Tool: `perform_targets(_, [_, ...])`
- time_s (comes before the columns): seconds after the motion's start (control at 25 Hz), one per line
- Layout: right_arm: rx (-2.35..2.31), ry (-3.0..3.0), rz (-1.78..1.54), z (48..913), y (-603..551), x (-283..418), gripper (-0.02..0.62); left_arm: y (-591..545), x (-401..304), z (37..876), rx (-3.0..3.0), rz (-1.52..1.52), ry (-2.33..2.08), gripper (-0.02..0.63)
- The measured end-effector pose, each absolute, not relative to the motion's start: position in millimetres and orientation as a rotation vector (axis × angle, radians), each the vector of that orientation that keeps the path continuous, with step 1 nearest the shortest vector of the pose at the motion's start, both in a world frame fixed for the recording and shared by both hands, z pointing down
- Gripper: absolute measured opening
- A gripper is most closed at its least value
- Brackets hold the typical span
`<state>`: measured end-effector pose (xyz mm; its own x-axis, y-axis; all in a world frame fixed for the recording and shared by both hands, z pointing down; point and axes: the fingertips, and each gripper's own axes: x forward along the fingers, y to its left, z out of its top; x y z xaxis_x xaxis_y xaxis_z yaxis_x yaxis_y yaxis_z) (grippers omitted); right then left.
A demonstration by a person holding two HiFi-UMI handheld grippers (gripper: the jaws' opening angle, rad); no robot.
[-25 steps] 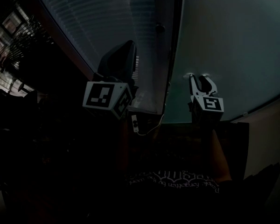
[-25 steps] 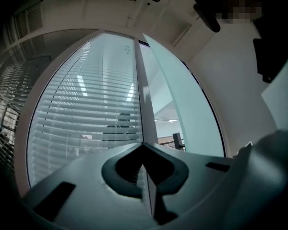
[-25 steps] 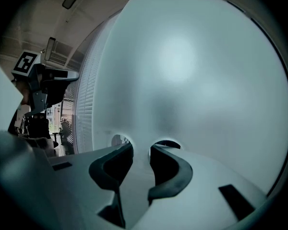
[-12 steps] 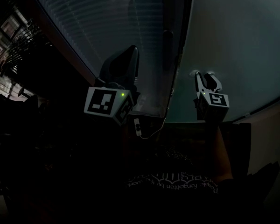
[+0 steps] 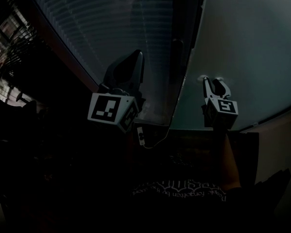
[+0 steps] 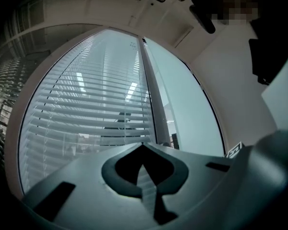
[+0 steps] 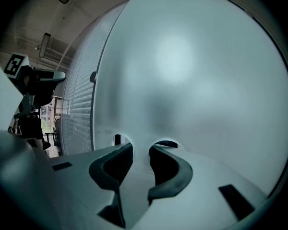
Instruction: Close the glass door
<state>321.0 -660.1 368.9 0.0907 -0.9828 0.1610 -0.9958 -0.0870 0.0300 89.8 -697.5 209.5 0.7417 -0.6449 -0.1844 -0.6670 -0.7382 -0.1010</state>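
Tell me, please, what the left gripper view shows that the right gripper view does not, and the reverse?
Only the left gripper view shows that the left claw has its jaws together with nothing between them. It faces the slatted blinds head-on. Only the right gripper view shows the right claw with its jaws slightly apart and empty, close up to the frosted glass door. Both views show the blinds and the frosted glass side by side.

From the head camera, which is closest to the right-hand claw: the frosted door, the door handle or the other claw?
1. Frosted glass door: right at the right gripper's tips.
2. Dark door handle: up-left, on the door's edge.
3. Left gripper: farthest left.
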Motion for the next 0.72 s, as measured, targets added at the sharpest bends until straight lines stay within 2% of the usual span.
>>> perform_targets(0.16, [2.215, -2.018, 0.148, 346.8, -674.5, 322.1, 0.115, -709.8, 91.2, 191.0, -2.797, 0.206, 1.054, -0.003])
perform_targets(0.72, [2.231, -2.011, 0.154, 363.2, -695.2, 326.6, 0.115, -719.6, 100.0, 210.2, -2.81, 0.198, 1.027, -0.003])
